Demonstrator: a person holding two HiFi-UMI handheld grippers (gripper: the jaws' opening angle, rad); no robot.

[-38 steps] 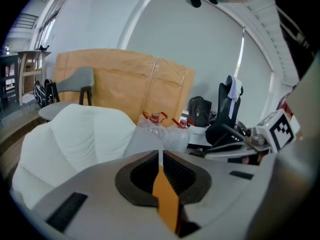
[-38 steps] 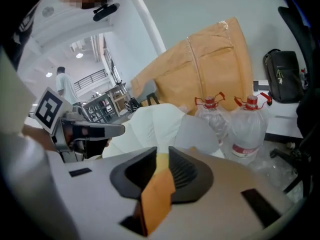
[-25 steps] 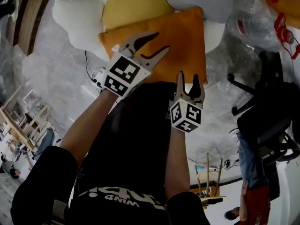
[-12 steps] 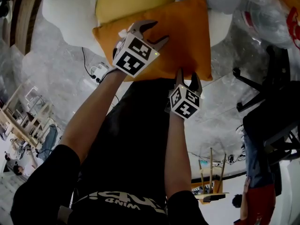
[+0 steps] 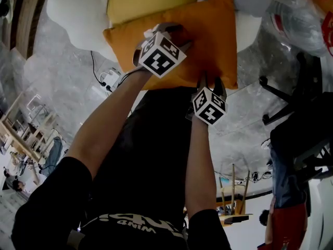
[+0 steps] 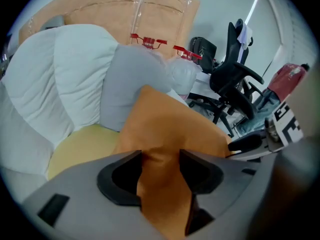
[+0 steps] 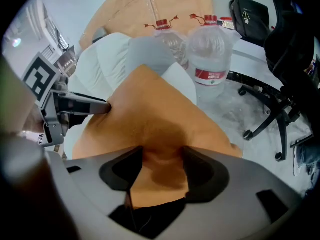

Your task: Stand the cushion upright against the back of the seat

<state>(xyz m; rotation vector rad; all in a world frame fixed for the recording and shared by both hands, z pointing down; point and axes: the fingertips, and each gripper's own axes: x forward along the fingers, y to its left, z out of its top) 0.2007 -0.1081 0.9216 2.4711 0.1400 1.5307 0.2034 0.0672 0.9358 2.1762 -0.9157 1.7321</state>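
An orange cushion (image 5: 208,35) lies flat on a flower-shaped seat with a yellow centre (image 5: 140,1) and white petal backs (image 5: 73,14). My left gripper (image 5: 174,35) is down on the cushion's near left part. Its jaws have just been opening and stand open, with orange fabric (image 6: 165,129) bulging up between them (image 6: 160,156). My right gripper (image 5: 210,82) sits at the cushion's near edge. Its jaws (image 7: 162,156) have also just been opening and stand open astride the cushion (image 7: 150,114). Each gripper view also shows the other gripper's fingers (image 7: 95,105) touching the cushion.
Large water bottles (image 7: 210,59) with red handles stand behind the seat on the right. A black office chair (image 5: 302,124) is at the right. A cable (image 5: 106,77) lies on the floor left of the seat. A wooden chair (image 5: 231,191) and a person (image 5: 283,217) are nearby.
Both grippers have come down onto the cushion. The left one moved in over its near left part, the right one to its near edge. The jaws stand wider.
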